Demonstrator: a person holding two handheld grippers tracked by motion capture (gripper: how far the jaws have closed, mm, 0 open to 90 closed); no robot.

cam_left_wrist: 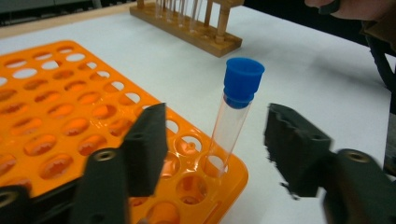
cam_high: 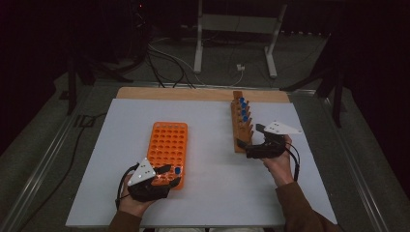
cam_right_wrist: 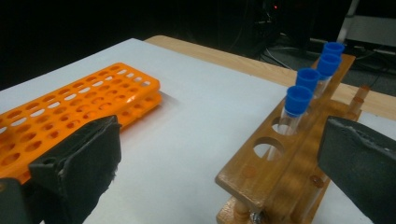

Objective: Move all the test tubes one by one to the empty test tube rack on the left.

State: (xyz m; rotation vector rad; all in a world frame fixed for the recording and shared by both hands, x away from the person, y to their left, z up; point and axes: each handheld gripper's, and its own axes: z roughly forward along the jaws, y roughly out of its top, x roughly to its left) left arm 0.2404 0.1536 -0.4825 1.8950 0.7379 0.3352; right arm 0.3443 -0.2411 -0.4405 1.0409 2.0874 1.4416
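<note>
There are two racks on the white table [cam_high: 212, 183]: one orange rack [cam_high: 167, 145] with many round holes and one wooden rack [cam_right_wrist: 285, 158]. Five blue-capped tubes are in sight: four standing in a row in the wooden rack, the nearest of these tubes [cam_right_wrist: 295, 109] just ahead of the right gripper [cam_right_wrist: 219, 158], and one tube [cam_left_wrist: 232, 116] in the orange rack. That single tube stands a little tilted in a hole at the corner of the orange rack, directly between the jaws of the left gripper [cam_left_wrist: 215, 147]; the jaws stand apart on either side of it with a clear gap to the glass, so nothing is gripped. The right gripper's jaws are spread wide and hold nothing; the near end of the wooden rack, with two empty holes, lies between them and slightly ahead. In the high view the left gripper [cam_high: 164, 173] covers the near corner of the orange rack, and the blue caps in the wooden rack are too small there to count surely. The far end of the wooden rack is cut off in the left gripper view.
</note>
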